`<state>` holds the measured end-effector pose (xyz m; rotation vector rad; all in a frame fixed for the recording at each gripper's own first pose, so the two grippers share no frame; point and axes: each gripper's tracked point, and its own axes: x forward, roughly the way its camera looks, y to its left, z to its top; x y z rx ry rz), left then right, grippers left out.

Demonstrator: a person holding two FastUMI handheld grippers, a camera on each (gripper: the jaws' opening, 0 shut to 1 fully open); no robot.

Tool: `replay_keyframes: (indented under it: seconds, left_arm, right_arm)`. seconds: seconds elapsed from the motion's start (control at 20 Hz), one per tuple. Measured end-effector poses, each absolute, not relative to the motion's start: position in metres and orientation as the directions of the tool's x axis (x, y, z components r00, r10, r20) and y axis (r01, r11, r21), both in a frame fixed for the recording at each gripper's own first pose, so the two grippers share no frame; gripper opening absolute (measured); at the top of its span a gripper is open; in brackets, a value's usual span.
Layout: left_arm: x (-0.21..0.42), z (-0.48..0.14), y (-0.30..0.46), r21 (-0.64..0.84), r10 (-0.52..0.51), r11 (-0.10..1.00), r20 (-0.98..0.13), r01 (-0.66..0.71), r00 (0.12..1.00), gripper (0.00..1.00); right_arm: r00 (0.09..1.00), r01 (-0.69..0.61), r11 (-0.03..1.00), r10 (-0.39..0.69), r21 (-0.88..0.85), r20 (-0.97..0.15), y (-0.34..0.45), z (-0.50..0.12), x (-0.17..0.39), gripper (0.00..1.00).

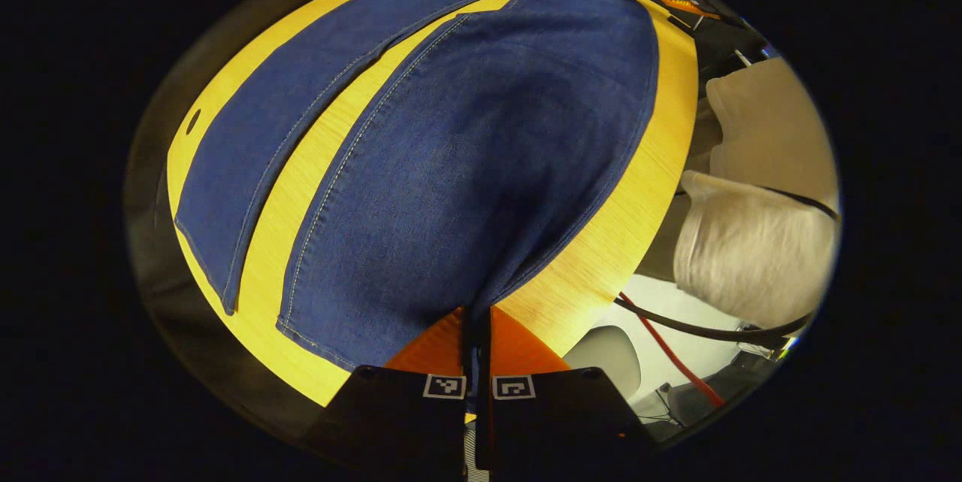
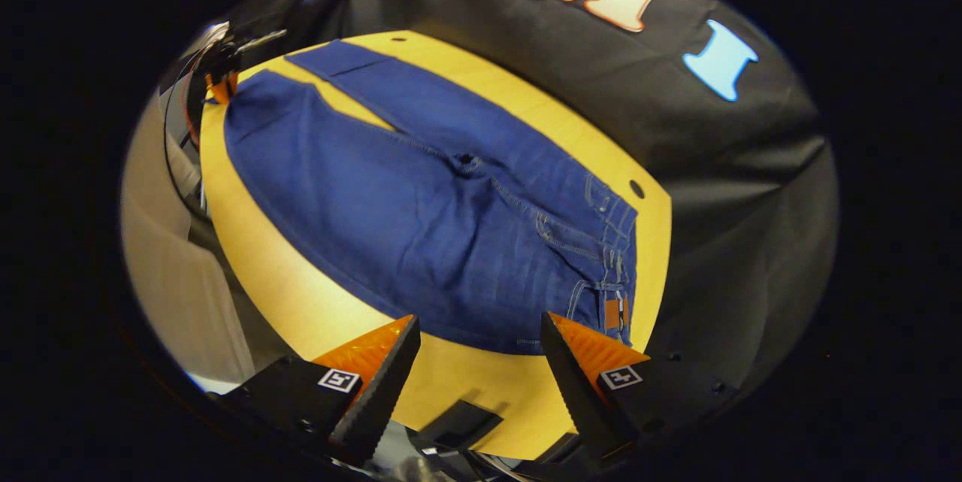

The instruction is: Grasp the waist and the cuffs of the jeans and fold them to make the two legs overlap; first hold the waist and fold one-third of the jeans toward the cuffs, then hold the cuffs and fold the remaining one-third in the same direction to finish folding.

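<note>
Left tool (image 1: 476,350) is pinched closed on the cuff end of the near leg (image 1: 481,189) of the jeans; cloth runs straight into the closed fingers and the denim bulges up from that point, so the edge looks lifted a little off the counter (image 1: 601,256). Grip at the hem makes sense: it is the handle for swinging this leg over onto the far leg (image 1: 301,113), which lies flat on the counter, a strip of bare counter between the two.

Right tool (image 2: 481,362) is spread wide, holding nothing, hovering just short of the waist (image 2: 601,279). Fingers straddle the waistband edge near the leather patch (image 2: 615,311), apart from the cloth. My read: it is lined up to clamp the waist so both ends move together for the leg-over-leg fold.

Jeans (image 2: 421,219) lie lengthwise across the yellow counter, legs in a narrow V, crotch seam mid-counter. The other tool shows at the far cuff end in the right gripper view, too small to judge.

No containers here; nothing sits in or on anything except jeans on counter.

A sleeve (image 1: 751,249) shows beside the counter.

Risk, as judgement: a one-layer grip at the waist would drag a single panel.
</note>
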<state>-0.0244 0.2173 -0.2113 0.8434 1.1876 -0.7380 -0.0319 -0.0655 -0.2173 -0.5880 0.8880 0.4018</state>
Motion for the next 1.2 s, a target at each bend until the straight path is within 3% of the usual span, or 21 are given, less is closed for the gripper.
replay_keyframes:
  seconds: [0.3,0.55,0.9,1.1,1.2]
  left_arm:
    - [-0.024,-0.214,0.217,0.237,0.049,0.551,-0.966,0.8,0.253,0.0]
    - [-0.024,-0.215,0.214,0.24,0.071,0.625,-0.965,0.743,0.252,0.0]
    - [-0.023,-0.215,0.214,0.293,0.101,0.653,-0.948,0.698,0.303,0.0]
    - [-0.023,-0.215,0.213,0.284,0.099,0.664,-0.95,0.692,0.296,0.0]
    - [-0.023,-0.215,0.213,0.275,0.091,0.668,-0.952,0.691,0.291,0.0]
  right_arm:
    - [0.438,-0.684,0.692,0.134,-0.233,-0.889,-0.093,-0.25,-0.024,1.0]
    - [0.295,-0.761,0.64,0.192,-0.108,-0.936,-0.089,-0.274,-0.021,1.0]
    - [0.142,-0.813,0.582,0.172,-0.016,-0.975,-0.094,-0.3,-0.022,0.97]
    - [0.126,-0.811,0.585,0.16,-0.009,-0.979,-0.097,-0.298,-0.017,0.95]
    - [0.123,-0.8,0.6,0.145,-0.011,-0.982,-0.098,-0.3,-0.017,0.85]
